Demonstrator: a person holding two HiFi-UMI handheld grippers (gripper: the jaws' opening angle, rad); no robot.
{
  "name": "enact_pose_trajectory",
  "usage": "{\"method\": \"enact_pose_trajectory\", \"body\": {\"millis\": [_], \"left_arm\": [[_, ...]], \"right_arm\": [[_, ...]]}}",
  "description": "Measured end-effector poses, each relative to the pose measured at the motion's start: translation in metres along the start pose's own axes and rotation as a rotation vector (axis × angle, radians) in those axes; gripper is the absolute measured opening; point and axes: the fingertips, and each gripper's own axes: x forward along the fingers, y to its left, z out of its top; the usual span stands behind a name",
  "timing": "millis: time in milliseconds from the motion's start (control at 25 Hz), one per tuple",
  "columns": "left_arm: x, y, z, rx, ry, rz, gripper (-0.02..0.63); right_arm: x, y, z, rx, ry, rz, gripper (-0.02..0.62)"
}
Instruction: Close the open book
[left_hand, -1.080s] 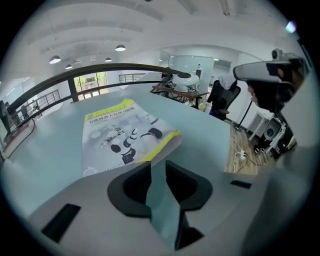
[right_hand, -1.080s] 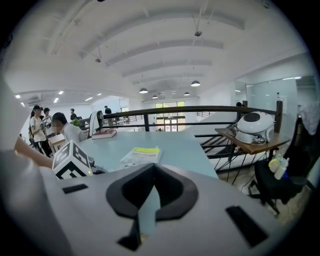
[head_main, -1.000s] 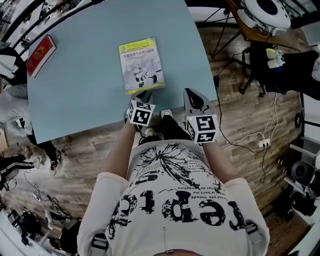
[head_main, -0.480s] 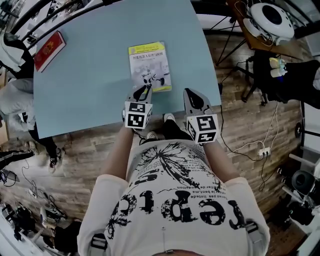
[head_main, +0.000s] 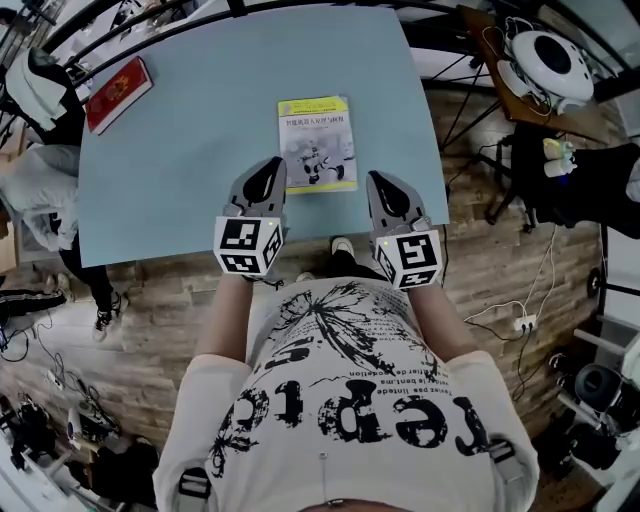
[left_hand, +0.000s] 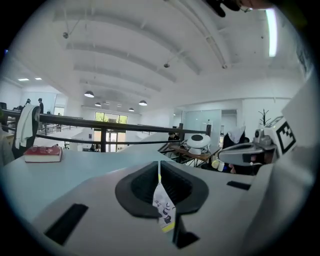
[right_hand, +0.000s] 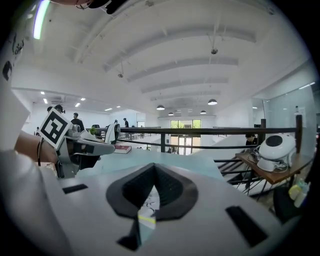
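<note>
1. Book (head_main: 317, 141): lies flat on the pale blue table (head_main: 170, 170), cover up, no page standing. It sits toward the near edge, at 12 o'clock from the person's two hands. Judgement: the closing looks done, and nothing about the book reads as open.
2. Red book (head_main: 120, 94): at the far left corner of the table, 10 o'clock from the task book and well apart. It seems to play no part here.
3. Left gripper (head_main: 268, 170): held in the air over the near table edge, at 7 o'clock of the book, nose aimed toward 12 o'clock and nearly level. It is not touching the book. Probable reason: with the cover down, the tool is kept clear so as not to disturb it.
4. Left jaws: they have just been closing and now meet at the tips, leaving only a thin slit. A sliver of the book's cover shows through the slit, lying beyond on the table, not between the pads. It holds and touches nothing.
5. Right gripper (head_main: 385, 185): at 5 o'clock of the book, also over the near edge and apart from the book. Its jaws are together likewise, with only a narrow wedge of daylight below the tips. It is empty.
6. Both tools sit side by side close to the person's body. Judgement: this is a rest posture, not an approach.
</note>
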Motion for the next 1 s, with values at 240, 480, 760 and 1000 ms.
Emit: {"method": "enact_pose_trajectory", "body": {"millis": [240,480,760,1000], "left_arm": [[-0.031,0.014,0.033,-0.002,-0.121,0.013,0.025],[-0.044,0.021,0.047,0.027,-0.162,0.029,0.025],[-0.046,0.029,0.047,0.023,-0.16,0.034,0.025],[-0.043,0.024,0.046,0.044,-0.15,0.027,0.025]], "right_arm": [[0.008,0.011,0.022,-0.035,-0.075,0.018,0.011],[0.016,0.019,0.036,-0.043,-0.104,0.032,0.009],[0.024,0.029,0.04,-0.052,-0.104,0.054,0.009],[0.024,0.028,0.04,-0.064,-0.104,0.045,0.009]]}}
